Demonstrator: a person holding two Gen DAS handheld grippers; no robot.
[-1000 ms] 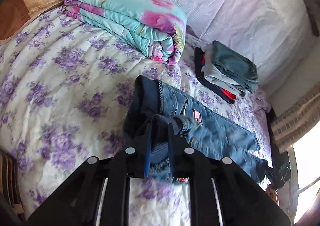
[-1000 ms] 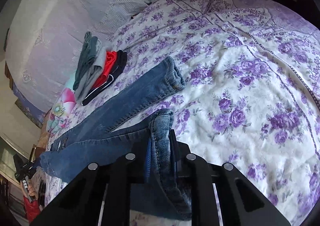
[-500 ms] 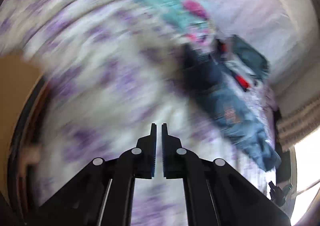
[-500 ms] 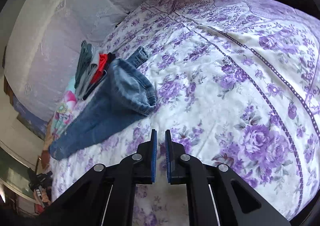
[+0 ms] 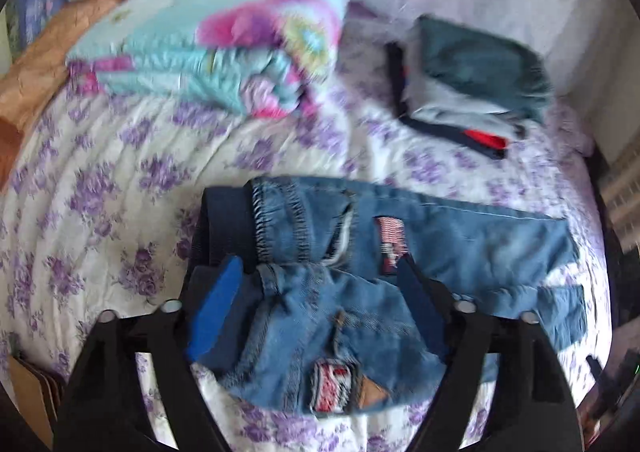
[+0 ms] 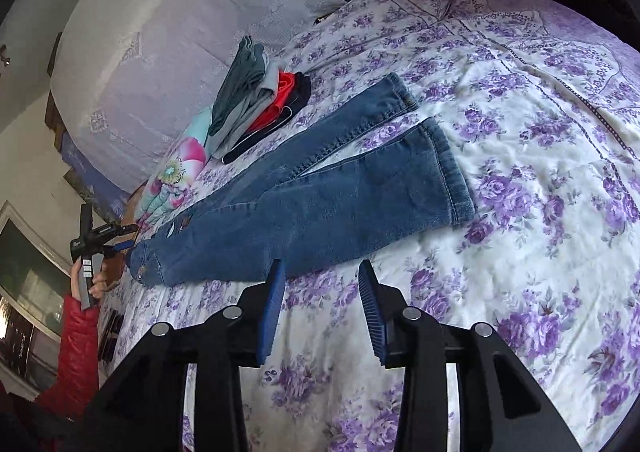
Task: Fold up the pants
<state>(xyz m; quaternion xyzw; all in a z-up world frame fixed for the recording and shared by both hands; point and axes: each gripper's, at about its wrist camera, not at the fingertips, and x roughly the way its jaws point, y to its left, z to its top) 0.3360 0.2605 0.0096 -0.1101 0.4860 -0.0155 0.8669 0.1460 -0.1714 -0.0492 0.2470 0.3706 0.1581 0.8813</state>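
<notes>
The jeans (image 6: pixel 320 207) are spread on the bed (image 6: pixel 540 171); both the left tool (image 5: pixel 320 272) and the right tool (image 6: pixel 320 288) are released, with the stacked clothes (image 6: pixel 256 103) at eleven o'clock.

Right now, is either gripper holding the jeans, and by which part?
Nothing is held. The left gripper is open over the waist of the jeans; the right gripper is open short of them.

The quilt (image 5: pixel 216 47) and the stack (image 5: pixel 472 83) are blurred by motion; the jeans (image 5: pixel 360 292) are partly hidden by the left tool (image 5: pixel 320 288).
</notes>
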